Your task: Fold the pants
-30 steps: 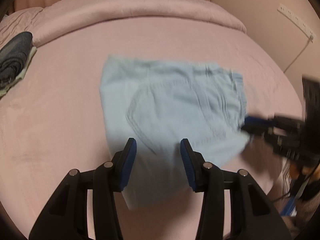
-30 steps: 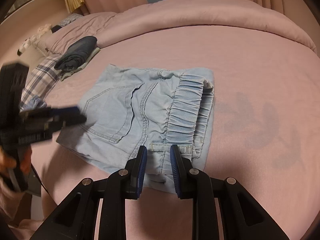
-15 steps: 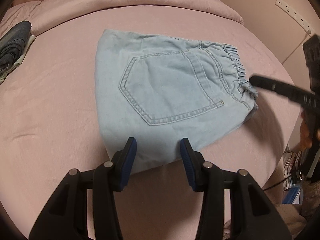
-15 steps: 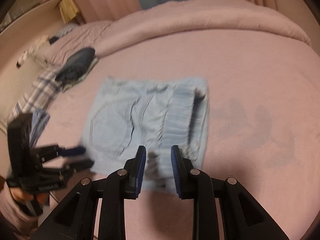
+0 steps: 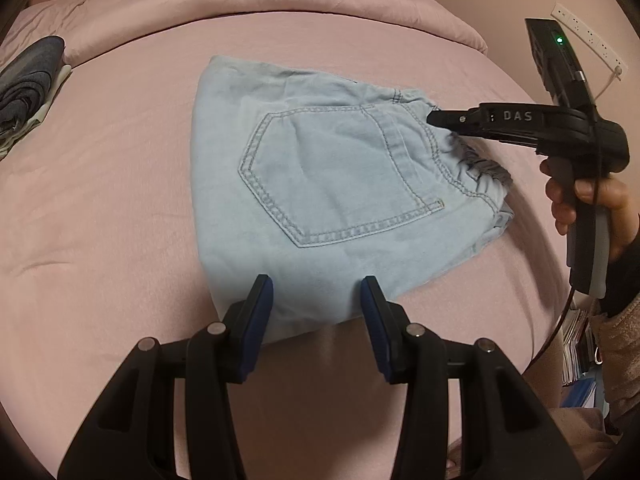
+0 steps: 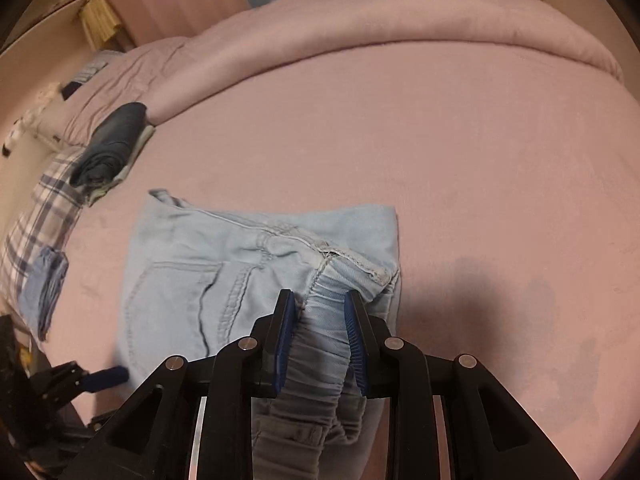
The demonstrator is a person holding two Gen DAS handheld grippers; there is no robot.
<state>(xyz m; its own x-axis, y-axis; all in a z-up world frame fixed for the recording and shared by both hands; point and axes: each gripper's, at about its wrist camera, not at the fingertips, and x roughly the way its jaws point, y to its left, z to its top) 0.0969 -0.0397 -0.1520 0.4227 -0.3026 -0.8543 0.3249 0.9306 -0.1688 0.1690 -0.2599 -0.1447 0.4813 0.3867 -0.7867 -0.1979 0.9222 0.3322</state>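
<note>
**A:** Since a second ago our right gripper (image 6: pixel 318 336) has slid in over the elastic waistband (image 6: pixel 320 356), which now sits bunched between the pads. Half a second back it was short of it.

**B:** Clamped though? We can't tell, the jaws look only part closed with cloth between them.

**A:** Left gripper (image 5: pixel 316 312) hasn't budged; it hovers parted and empty at the near edge of the pants (image 5: pixel 332 184).

**B:** And those lie folded small, pocket up, in the middle of the pink bed (image 5: pixel 100 200). We reckon we're on tidying or lifting the bundle now.
</note>
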